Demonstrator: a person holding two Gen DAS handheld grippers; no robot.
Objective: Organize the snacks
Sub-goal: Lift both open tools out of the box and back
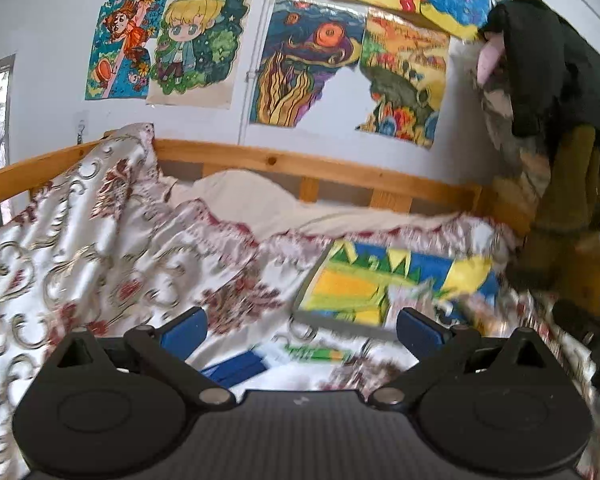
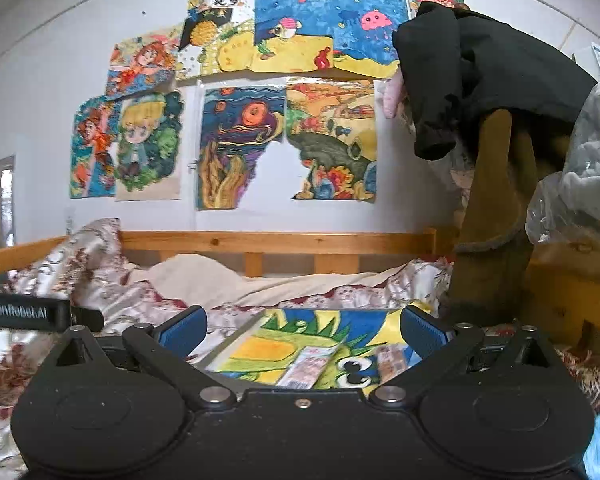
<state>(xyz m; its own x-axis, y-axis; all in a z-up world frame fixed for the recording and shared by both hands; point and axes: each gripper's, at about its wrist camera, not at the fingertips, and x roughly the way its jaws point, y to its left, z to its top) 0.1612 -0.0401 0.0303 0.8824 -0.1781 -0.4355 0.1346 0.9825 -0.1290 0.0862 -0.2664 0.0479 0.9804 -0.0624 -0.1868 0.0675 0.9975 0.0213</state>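
Two pale snack packets [image 2: 309,366] [image 2: 392,361] lie flat on the colourful drawing board [image 2: 260,350] on the bed; a green one [image 1: 318,354] (blurred) lies nearby.

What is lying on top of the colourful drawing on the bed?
Two flat snack packets lie on the drawing, side by side. The right gripper's body covers the drawing's near edge, so anything there is hidden.

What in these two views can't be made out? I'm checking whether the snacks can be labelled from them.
- Left wrist view: the green packet and blue packet are motion-blurred; print unreadable, lower edges hidden by the gripper body.
- Right wrist view: two snack packets on the colourful drawing are too small to read, partly cut by the gripper body.
- Total snack count: unclear.
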